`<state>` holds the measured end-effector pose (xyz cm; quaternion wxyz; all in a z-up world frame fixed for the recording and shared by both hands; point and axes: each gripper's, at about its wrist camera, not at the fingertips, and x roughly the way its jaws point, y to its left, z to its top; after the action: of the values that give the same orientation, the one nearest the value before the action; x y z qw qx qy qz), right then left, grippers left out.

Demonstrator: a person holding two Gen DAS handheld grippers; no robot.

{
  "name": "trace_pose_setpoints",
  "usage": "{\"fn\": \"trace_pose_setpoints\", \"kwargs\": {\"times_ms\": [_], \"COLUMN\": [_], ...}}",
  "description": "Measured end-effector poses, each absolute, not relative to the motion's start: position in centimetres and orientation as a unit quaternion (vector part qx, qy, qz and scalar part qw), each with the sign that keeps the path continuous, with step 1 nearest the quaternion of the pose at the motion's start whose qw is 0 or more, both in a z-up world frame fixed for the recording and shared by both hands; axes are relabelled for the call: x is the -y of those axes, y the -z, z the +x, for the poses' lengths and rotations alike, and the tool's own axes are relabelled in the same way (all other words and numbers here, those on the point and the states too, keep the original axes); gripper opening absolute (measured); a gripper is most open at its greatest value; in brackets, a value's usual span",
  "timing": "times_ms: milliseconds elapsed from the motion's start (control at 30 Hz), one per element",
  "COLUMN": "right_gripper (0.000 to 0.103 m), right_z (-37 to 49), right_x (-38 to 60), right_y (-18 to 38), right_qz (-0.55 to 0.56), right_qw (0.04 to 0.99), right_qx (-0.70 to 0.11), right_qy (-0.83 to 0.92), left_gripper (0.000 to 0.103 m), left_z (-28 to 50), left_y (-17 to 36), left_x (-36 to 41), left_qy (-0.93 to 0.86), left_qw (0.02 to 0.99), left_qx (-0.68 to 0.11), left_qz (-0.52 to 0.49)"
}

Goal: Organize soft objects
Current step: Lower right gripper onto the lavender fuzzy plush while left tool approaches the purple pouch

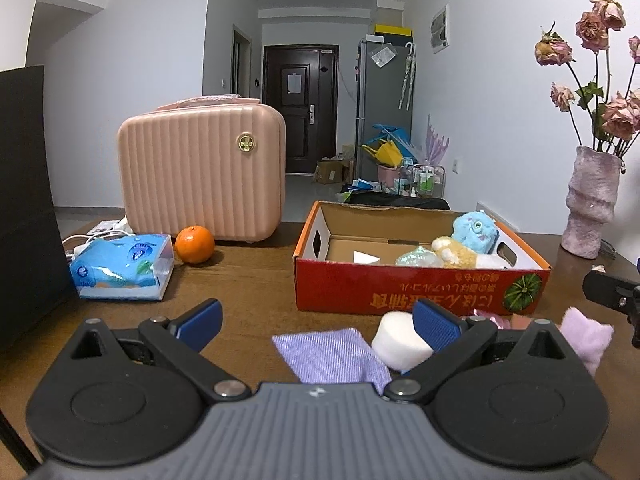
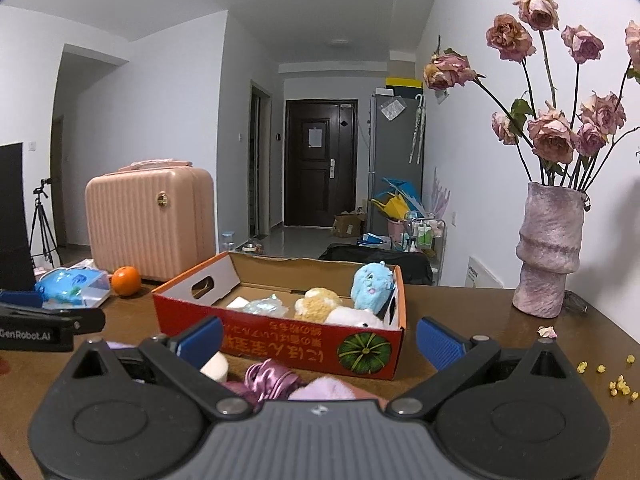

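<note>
In the left wrist view, the left gripper [image 1: 316, 322] fills the bottom of the frame with its blue-padded jaws spread wide and nothing between them; a folded lilac cloth [image 1: 332, 356] lies on the brown table [image 1: 248, 280] in the lower centre, in the gap between the fingers, and a white foam cylinder [image 1: 398, 340] sits just right of it, partly hidden behind the right blue pad. A pale purple plush piece [image 1: 586, 340] shows at the lower right, near a black part of the other gripper at the right edge. Right of centre stands the red cardboard box [image 1: 420, 288], open-topped, holding a blue plush toy [image 1: 474, 230], a cream-yellow plush [image 1: 460, 254] and a crinkly clear-wrapped item [image 1: 418, 258] toward its right end. To the left of the box are an orange [image 1: 195, 245], a blue tissue pack [image 1: 122, 266] and, behind them, a pink ribbed case [image 1: 202, 176]; a pinkish vase of dried roses [image 1: 590, 208] stands at the right edge. In the right wrist view, the right gripper [image 2: 318, 344] is likewise wide open and empty, low in the frame, with a shiny mauve satin scrunchie [image 2: 268, 380], the purple plush [image 2: 324, 388] and the white foam piece [image 2: 216, 366] lying on the table just before it, in front of the box [image 2: 280, 340]. Small yellow crumbs [image 2: 620, 384] and a fallen petal [image 2: 546, 331] dot the table at the lower right.
</note>
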<state>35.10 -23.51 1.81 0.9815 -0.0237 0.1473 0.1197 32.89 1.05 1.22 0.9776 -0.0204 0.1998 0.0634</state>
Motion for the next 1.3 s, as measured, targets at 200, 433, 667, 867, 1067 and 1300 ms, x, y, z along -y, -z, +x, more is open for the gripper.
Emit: {"fn": "trace_pose_setpoints", "kwargs": {"times_ms": [200, 433, 667, 867, 1067, 1300], "right_gripper": [0.103, 0.103, 0.103, 0.103, 0.103, 0.103], "right_z": [33.4, 32.0, 31.2, 31.1, 31.1, 31.9], "right_x": [23.0, 23.1, 23.5, 23.4, 23.2, 22.4], "right_y": [-1.2, -0.7, -0.3, 0.1, 0.5, 1.8], "right_qz": [-0.034, -0.031, -0.024, -0.028, -0.03, -0.047], "right_qw": [0.98, 0.979, 0.979, 0.978, 0.976, 0.972], "right_qx": [-0.149, -0.153, -0.158, -0.163, -0.172, -0.199], "right_qy": [-0.127, -0.131, -0.128, -0.124, -0.127, -0.113], "left_gripper": [0.103, 0.103, 0.103, 0.103, 0.103, 0.103], "left_z": [31.5, 30.1, 29.4, 29.4, 29.8, 30.2], "left_y": [-0.8, -0.1, 0.3, 0.4, 0.9, 1.5], "left_x": [-1.4, -1.9, -2.1, -2.1, -1.7, -1.5], "left_qy": [-0.056, -0.052, -0.051, -0.047, -0.045, -0.045], "left_qw": [0.977, 0.976, 0.975, 0.975, 0.971, 0.967], "left_qx": [-0.204, -0.211, -0.216, -0.218, -0.233, -0.248], "left_qz": [-0.023, -0.026, -0.026, -0.026, -0.019, -0.016]}}
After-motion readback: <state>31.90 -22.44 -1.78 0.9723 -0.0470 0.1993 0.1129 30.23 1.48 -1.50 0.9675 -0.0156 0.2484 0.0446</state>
